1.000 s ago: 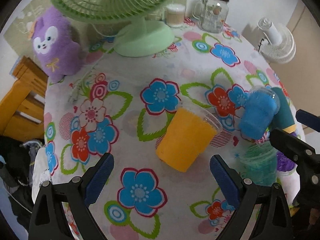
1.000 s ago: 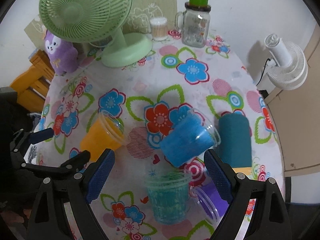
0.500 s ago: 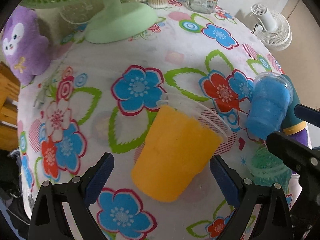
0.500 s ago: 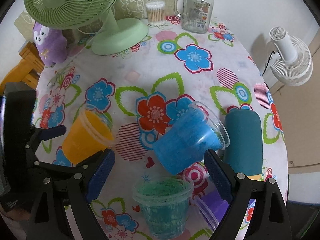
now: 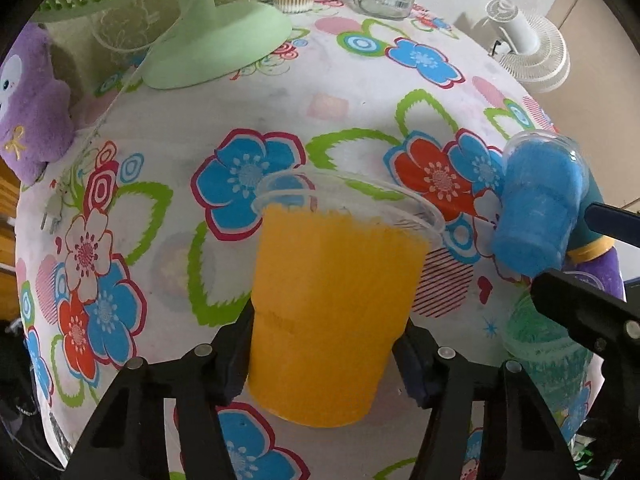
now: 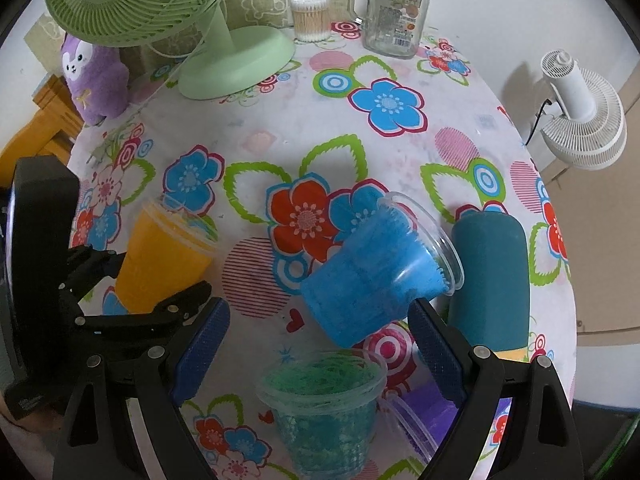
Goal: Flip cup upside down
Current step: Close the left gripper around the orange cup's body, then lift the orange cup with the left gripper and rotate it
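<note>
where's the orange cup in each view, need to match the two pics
Left wrist view: the orange cup fills the lower centre, clamped between the fingers of the left hand-held gripper.
Right wrist view: the same orange cup sits at the left edge, mid-height, with the left hand-held gripper closed around it.
Shared landmark: the tilted blue cup, to the orange cup's right in both views.

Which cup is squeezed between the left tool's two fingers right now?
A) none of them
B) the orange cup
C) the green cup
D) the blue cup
B: the left gripper has a pad pressed against each side of the orange cup, near its base.
</note>
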Demonstrator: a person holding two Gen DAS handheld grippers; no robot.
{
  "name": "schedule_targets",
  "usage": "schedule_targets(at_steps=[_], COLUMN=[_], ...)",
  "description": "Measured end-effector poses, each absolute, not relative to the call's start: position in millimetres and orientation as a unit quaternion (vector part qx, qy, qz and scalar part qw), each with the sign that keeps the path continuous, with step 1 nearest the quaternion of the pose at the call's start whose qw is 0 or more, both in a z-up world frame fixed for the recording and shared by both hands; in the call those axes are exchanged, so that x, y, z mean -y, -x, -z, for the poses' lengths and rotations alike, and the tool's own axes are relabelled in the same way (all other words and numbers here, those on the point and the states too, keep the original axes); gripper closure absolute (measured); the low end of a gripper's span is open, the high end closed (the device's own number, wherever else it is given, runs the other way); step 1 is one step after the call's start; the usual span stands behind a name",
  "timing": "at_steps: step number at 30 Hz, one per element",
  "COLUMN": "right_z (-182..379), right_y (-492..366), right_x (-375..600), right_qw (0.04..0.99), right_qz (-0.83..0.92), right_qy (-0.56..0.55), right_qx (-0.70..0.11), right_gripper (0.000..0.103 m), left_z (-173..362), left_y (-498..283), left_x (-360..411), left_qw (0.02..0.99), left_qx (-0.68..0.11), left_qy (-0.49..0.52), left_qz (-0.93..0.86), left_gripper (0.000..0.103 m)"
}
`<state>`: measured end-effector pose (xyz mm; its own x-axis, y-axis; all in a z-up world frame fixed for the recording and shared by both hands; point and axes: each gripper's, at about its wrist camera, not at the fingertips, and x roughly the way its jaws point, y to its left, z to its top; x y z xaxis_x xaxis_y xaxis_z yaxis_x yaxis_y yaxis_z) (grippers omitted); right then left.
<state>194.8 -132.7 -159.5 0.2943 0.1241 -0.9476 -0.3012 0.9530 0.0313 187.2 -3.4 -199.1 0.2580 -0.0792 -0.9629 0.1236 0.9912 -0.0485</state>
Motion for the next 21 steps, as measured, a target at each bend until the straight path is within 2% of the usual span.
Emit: schedule_targets(at_steps=[13,21], right_z=[135.0,127.1], right_y=[-162.5,-120.3], right_x=[127.8,129.0], right_qw=[0.805,0.806], right_qz=[-0.147,-0.152], right_qy=[0.067,0.064], right_qx=[-0.570,-0.568], right_gripper=[0.011,0.011], left_z=[166.0,151.1], left_y=[-147.1,-111.0], left_x=[-2.2,4.1], left_qw=[0.803,0.799], left_qx=[-0.585,-0.571], left_qy=[-0.054,-0.113], left_qz=[0.098,0.152], left_gripper=[0.040,0.040])
